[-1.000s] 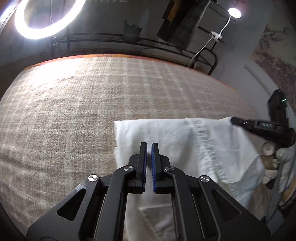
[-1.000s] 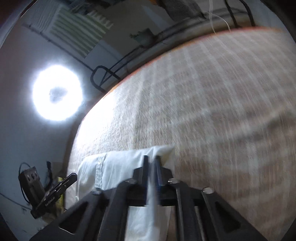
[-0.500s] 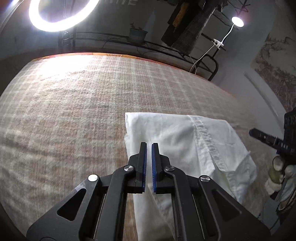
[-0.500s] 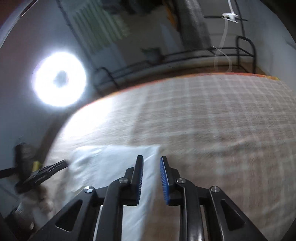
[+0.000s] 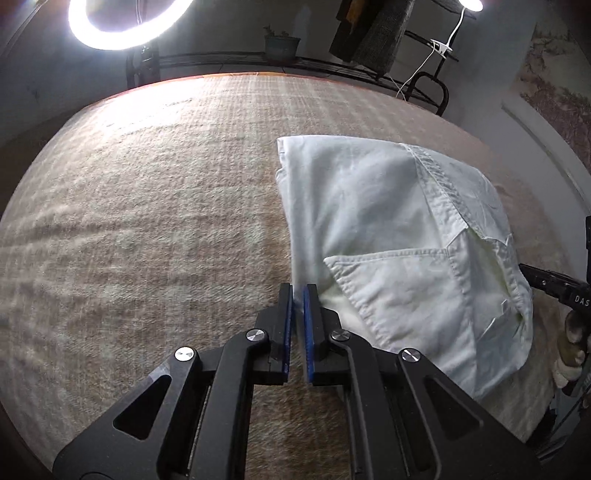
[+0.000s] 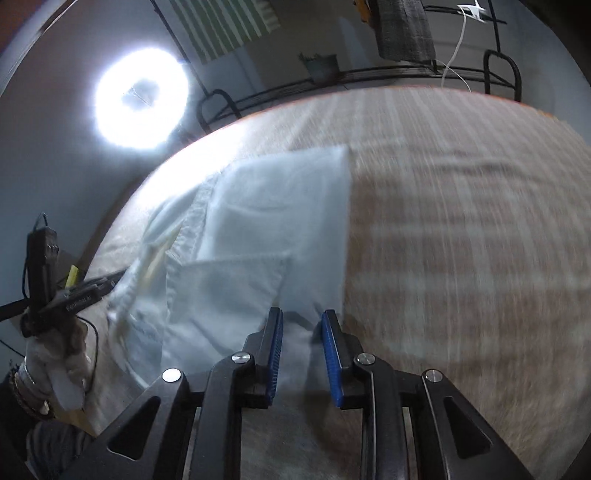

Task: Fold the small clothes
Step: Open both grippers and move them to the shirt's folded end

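A white folded garment (image 5: 388, 229) with a stitched pocket lies flat on the beige checked blanket (image 5: 147, 221). My left gripper (image 5: 298, 295) is shut, its tips at the garment's near left edge, and nothing is pinched between the blue pads. In the right wrist view the same garment (image 6: 258, 229) is blurred. My right gripper (image 6: 302, 321) hovers over its near right corner with the jaws opening; cloth shows below the gap but the pads do not press on it. The left gripper (image 6: 74, 291) shows there at the left edge, held by a gloved hand (image 6: 55, 354).
The blanket covers a bed that stretches far to the left and back. A black metal rail (image 5: 295, 62) with a potted plant (image 5: 282, 42) runs behind it. A ring light (image 5: 122, 22) glares at the top left. Clothes (image 5: 369, 29) hang at the back.
The right gripper has let go of the garment's corner and drawn back with its jaws parted. The left gripper has slid off the cloth to its left edge and stayed shut.
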